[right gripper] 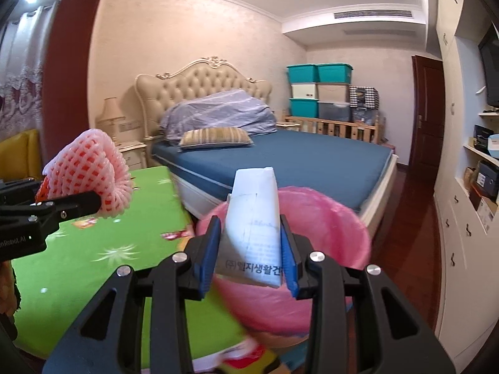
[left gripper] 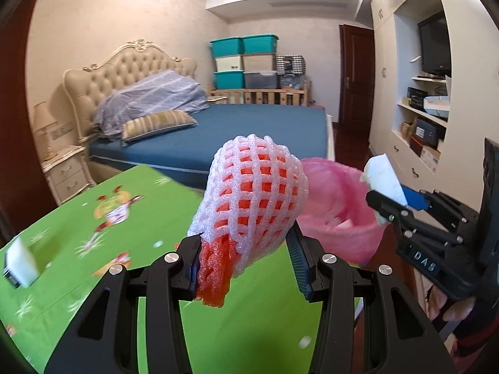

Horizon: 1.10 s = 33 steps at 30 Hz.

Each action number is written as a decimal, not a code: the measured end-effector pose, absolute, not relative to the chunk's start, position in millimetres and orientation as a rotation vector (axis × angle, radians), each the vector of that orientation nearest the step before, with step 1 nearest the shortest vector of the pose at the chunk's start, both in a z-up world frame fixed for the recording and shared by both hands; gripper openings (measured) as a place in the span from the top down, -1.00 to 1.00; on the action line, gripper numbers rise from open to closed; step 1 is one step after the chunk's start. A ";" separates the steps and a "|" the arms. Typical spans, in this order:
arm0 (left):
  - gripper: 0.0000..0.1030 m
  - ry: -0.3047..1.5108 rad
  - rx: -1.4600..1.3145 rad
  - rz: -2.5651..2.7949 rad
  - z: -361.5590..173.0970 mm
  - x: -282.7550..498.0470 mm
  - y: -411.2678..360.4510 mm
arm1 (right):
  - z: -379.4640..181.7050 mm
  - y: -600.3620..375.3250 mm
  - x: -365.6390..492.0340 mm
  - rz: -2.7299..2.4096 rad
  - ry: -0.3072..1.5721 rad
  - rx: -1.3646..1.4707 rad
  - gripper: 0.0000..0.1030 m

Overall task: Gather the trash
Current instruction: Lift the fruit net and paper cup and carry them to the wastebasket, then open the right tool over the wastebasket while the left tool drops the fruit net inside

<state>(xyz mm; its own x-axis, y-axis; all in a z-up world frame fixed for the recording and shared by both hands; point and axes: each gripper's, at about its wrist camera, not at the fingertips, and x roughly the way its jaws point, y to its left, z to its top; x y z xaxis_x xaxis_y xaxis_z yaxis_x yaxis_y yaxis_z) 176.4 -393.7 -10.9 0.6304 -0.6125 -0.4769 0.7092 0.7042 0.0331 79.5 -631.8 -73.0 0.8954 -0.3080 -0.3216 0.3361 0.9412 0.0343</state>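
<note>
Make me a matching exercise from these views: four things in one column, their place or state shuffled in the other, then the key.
Things:
1. foam fruit net
2. white tube
3. pink bin liner
4. striped pillow

Places or states:
A. lying on the blue bed
B. clamped in the left tongs
C. open-mouthed beside the green table
D. clamped in the right tongs

Pairs: 1-B, 2-D, 3-C, 4-A

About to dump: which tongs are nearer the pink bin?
Right. The right tongs hold paper over the pink bin; the left tongs hold foam netting beside it.
</note>
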 end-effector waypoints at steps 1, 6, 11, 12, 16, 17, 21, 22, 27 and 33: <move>0.15 0.456 0.229 -0.773 -10.7 178.6 -402.8 | -73.3 -639.0 80.7 -0.339 0.316 0.090 0.30; 0.13 0.459 0.232 -0.827 -13.0 188.3 -445.8 | -77.3 -678.4 91.3 -0.371 0.315 0.116 0.29; 0.10 0.497 0.208 -0.867 -19.3 205.7 -487.1 | -83.5 -708.1 113.5 -0.372 0.340 0.133 0.27; 0.10 0.503 0.196 -0.876 -20.3 209.7 -494.1 | -84.4 -709.5 118.0 -0.372 0.346 0.127 0.27; 0.05 0.518 0.169 -0.888 -22.8 221.4 -517.3 | -86.0 -714.4 133.3 -0.367 0.356 0.103 0.22; -0.02 0.523 0.160 -0.895 -23.4 225.0 -521.8 | -84.7 -713.4 135.6 -0.364 0.354 0.101 0.16; -0.43 0.522 0.131 -0.891 -24.4 233.1 -528.7 | -79.4 -720.7 135.5 -0.351 0.321 0.092 -0.36; -0.58 0.519 0.123 -0.886 -24.5 234.0 -528.9 | -77.7 -723.1 134.5 -0.354 0.316 0.093 -0.36; -0.68 0.530 0.085 -0.832 -23.9 238.4 -511.9 | -65.2 -734.0 115.1 -0.378 0.287 0.111 -0.38; -0.81 0.486 0.090 -0.782 -14.7 225.8 -465.0 | -47.3 -711.4 86.6 -0.364 0.250 0.102 -0.49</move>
<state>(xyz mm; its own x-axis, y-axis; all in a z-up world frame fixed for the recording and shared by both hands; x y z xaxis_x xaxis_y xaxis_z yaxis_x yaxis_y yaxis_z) 225.8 -465.0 -14.7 0.6054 -0.6550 -0.4523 0.6958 0.7114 -0.0989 86.6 -711.4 -47.3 0.9041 -0.3390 -0.2601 0.3641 0.9298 0.0536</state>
